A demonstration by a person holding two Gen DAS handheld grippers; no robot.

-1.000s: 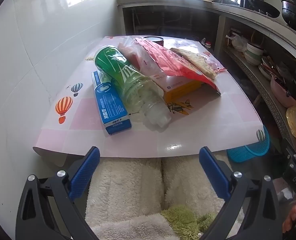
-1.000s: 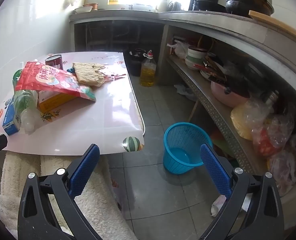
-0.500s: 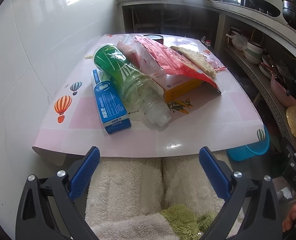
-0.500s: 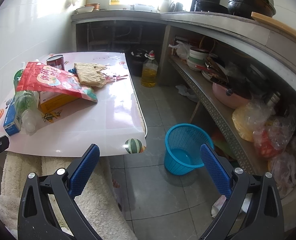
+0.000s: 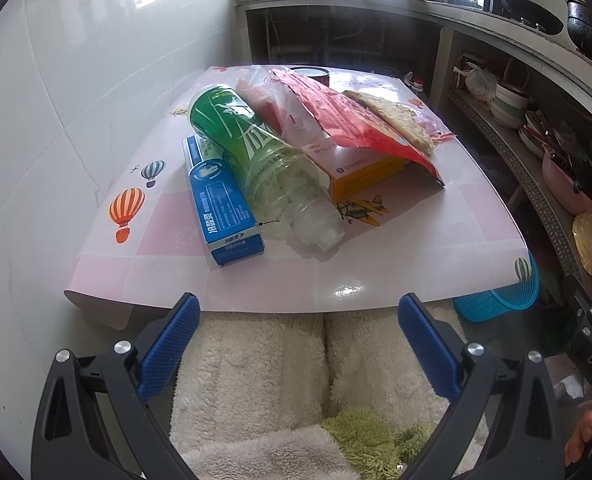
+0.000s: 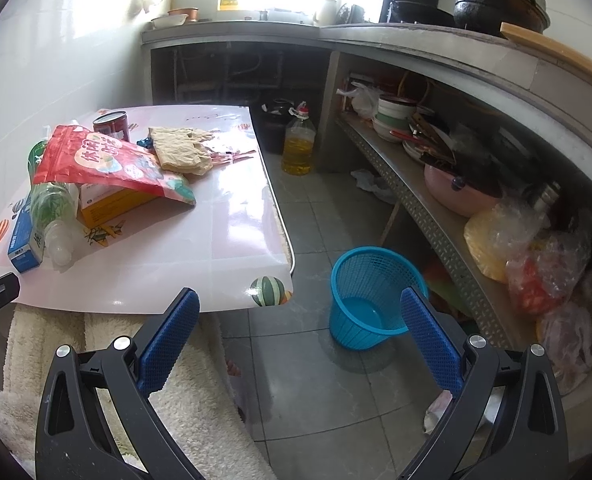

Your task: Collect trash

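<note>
While both of my tools hang short of the near edge of the pink balloon-print table (image 5: 475, 220), my left gripper (image 5: 299, 320) has its blue pads spread wide, pinching nothing. Ahead of it, slightly toward its left finger, lies a clear plastic bottle with a green label (image 5: 264, 164), resting against a long blue carton (image 5: 224, 208) and an orange-and-white box (image 5: 359, 172), with a red snack bag (image 5: 343, 120) draped over that box. My right gripper (image 6: 299, 304) is equally spread and empty; the round blue plastic basket (image 6: 371, 296) stands on the floor just ahead of its right finger.
</note>
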